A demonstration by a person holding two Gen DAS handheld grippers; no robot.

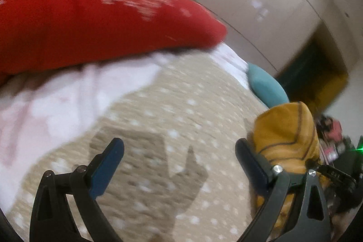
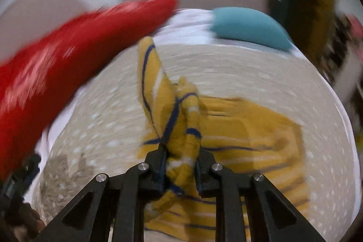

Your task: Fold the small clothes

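A yellow garment with dark blue stripes (image 2: 254, 135) lies partly on a beige dotted bedspread (image 2: 109, 119). My right gripper (image 2: 180, 165) is shut on a bunched fold of it and holds that part lifted, with a flap standing up. In the left wrist view the same garment (image 1: 288, 135) hangs bunched at the right, just beyond my right finger. My left gripper (image 1: 179, 151) is open and empty above the bedspread (image 1: 172, 106).
A large red pillow (image 1: 90, 15) with white print lies at the back left on white sheets (image 1: 56, 101); it also shows in the right wrist view (image 2: 68, 53). A teal pillow (image 2: 247, 26) sits at the back right. Wardrobe doors stand behind the bed.
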